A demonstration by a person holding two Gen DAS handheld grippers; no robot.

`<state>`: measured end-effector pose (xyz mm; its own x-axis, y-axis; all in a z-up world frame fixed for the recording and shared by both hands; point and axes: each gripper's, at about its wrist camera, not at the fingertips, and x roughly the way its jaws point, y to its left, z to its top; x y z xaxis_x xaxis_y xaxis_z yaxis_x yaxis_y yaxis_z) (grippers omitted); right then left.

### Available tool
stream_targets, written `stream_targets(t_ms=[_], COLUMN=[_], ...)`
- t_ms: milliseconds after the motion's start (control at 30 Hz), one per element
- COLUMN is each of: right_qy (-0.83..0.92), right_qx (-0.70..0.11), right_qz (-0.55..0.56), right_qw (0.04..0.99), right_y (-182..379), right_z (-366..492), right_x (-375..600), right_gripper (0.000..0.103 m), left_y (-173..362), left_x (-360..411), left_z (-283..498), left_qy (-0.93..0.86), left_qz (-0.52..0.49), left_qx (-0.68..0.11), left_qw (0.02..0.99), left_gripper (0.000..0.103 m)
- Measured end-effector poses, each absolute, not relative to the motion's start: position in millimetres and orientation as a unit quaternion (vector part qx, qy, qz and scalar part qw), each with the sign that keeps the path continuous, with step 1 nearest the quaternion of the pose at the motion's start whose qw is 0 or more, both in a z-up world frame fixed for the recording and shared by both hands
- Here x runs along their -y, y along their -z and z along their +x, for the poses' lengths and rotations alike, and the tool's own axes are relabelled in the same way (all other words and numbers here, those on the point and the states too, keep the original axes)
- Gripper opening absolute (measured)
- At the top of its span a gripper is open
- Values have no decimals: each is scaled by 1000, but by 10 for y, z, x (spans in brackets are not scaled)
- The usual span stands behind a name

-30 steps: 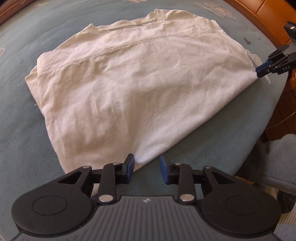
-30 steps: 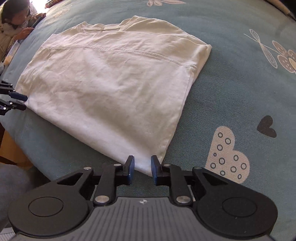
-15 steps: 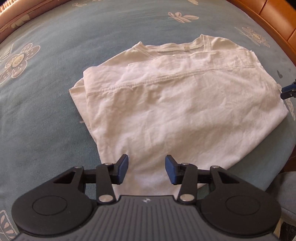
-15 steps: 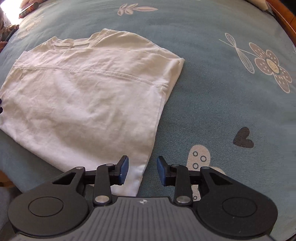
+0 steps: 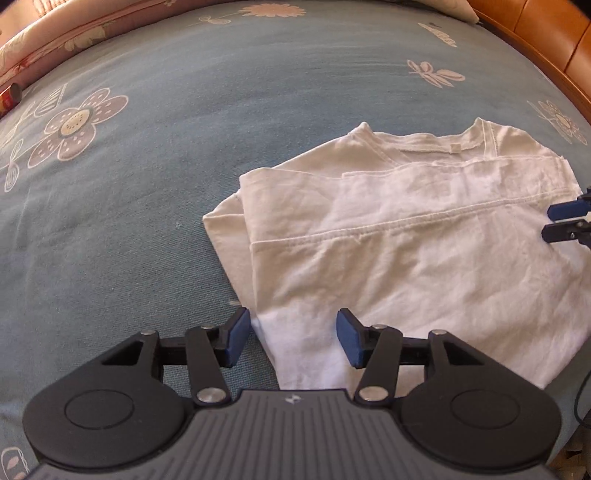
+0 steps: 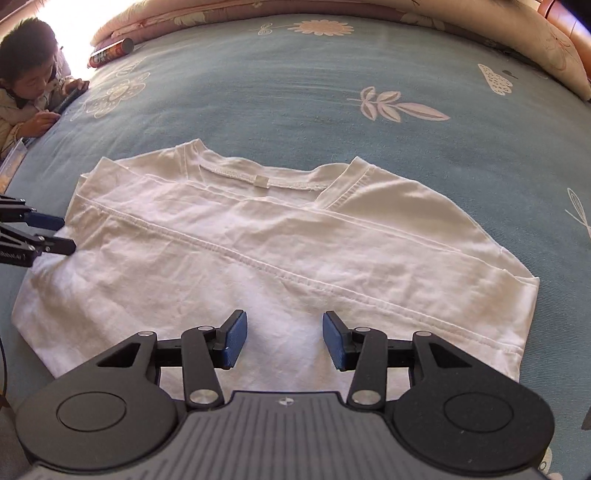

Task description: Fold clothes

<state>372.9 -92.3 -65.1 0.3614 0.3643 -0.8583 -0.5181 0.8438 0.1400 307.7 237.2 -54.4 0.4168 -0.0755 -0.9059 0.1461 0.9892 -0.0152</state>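
A white T-shirt (image 5: 406, 240) lies folded flat on the blue flowered bedspread (image 5: 147, 221), its collar on the far side. My left gripper (image 5: 293, 339) is open over the shirt's near left edge, with one finger above the bedspread and the other above the cloth. In the right wrist view the T-shirt (image 6: 295, 236) fills the middle, and my right gripper (image 6: 283, 339) hovers open above its near half, holding nothing. Each view catches the other tool at the shirt's side: the right gripper (image 5: 550, 223) and the left gripper (image 6: 64, 234).
A person (image 6: 26, 85) leans on the bed's far left corner with a phone. A can (image 6: 110, 51) lies near a pink quilt (image 6: 332, 11) along the far edge. An orange wooden bed frame (image 5: 535, 22) borders the far right.
Both grippers have left the shirt's near corners and opened wider. The left one slid toward the shirt's left edge; the right one moved in over the cloth. The shirt lies still.
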Motion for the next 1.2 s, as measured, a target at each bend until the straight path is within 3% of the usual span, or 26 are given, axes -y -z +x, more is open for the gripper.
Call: stream_targets(t_ms=[100,400,633,733,767,867,1000,1200], right_qy=[-285,-320,-381,-384,-380,-376,-385,-367], right_qx=[-474,-409,-344,-306,-291,-250,-301,-362], right_qz=[-64,-40,-40,-38,-33,-26,65,175], right_qw=[831,854,857,870,878,892,870,838], right_y=[613,455,77,-194,-288,-468,-249,395], right_z=[3738,3825,3901,3587,3371,2589,2013,1852], right_x=[956,991,919,969,1003,1203,1464,1657], right_gripper=[50,51,51,52,53,61,61,62], left_y=[382,316,25,-55,-40,15,145,292], left_x=[-2343,-1647,-1194,-996,-943,-804,-685,-540], left_z=[2994,2904,3064,2751,2596,2140,1754,1693], left_qy=[74,148,185,179,177,174,170,128], left_qz=[-2,53,61,52,50,32,-26,-59], left_qx=[-518,-486,-417,-379,-376,-371,-406,-418], left_qw=[852,859,888,907,908,912,898,897], left_gripper=[52,55,58,59,65,69,70,70])
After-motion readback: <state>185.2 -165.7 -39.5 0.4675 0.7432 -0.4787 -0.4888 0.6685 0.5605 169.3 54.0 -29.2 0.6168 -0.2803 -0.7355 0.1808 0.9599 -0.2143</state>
